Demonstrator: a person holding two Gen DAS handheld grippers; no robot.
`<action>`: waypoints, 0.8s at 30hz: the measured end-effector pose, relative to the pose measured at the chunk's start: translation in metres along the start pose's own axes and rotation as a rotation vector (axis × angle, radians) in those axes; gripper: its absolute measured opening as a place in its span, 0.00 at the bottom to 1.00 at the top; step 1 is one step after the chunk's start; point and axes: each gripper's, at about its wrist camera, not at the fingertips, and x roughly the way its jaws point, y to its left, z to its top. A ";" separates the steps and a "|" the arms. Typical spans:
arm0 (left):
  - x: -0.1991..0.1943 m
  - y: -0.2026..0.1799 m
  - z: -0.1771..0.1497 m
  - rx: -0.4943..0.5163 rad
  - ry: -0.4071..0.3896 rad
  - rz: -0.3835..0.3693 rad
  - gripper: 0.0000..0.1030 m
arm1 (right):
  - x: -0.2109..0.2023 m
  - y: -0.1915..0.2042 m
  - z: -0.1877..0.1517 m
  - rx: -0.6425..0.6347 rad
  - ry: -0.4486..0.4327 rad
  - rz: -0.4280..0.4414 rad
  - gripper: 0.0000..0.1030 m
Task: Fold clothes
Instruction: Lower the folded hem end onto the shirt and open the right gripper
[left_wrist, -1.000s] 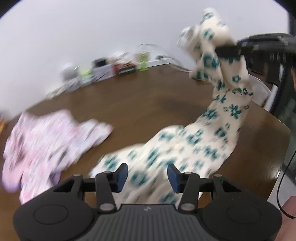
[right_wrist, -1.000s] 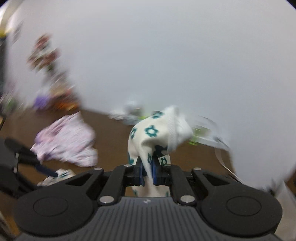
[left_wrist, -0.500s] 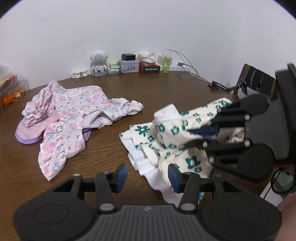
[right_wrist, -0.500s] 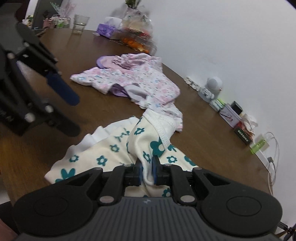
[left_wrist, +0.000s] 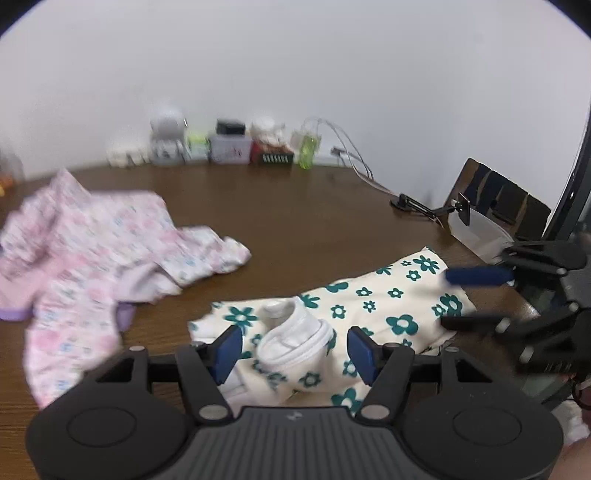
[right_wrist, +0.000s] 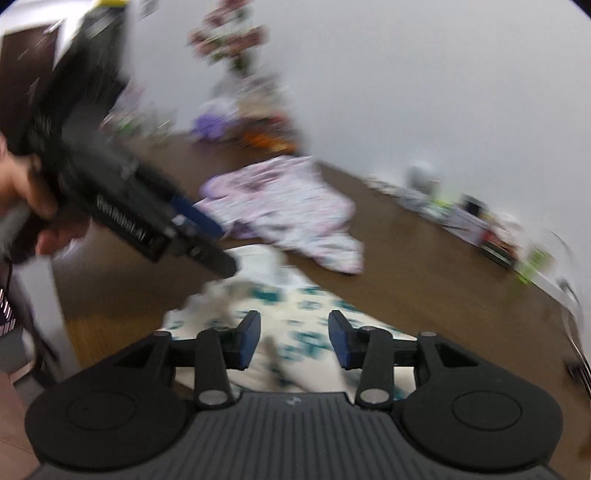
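The left wrist camera sits low above the desk's near edge, facing the far wall. The right wrist camera looks leftward along the desk. Both share the cream floral garment close below.

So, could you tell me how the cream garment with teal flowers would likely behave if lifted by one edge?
The cream garment lies rumpled and folded over itself on the table, so it is probably floppy and would drape. Its thick white waistband holds a curl, so that part may hang heavier and bunch. It looks light, and unlikely to slide far.
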 end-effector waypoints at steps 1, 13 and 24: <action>0.009 0.002 0.001 -0.017 0.023 -0.007 0.57 | -0.004 -0.012 -0.004 0.030 0.001 -0.038 0.42; 0.017 0.001 -0.022 -0.083 0.084 0.057 0.11 | 0.037 -0.059 -0.045 0.144 0.075 -0.098 0.33; -0.020 -0.011 0.006 -0.016 -0.050 0.159 0.50 | 0.017 -0.065 -0.047 0.192 0.018 -0.072 0.37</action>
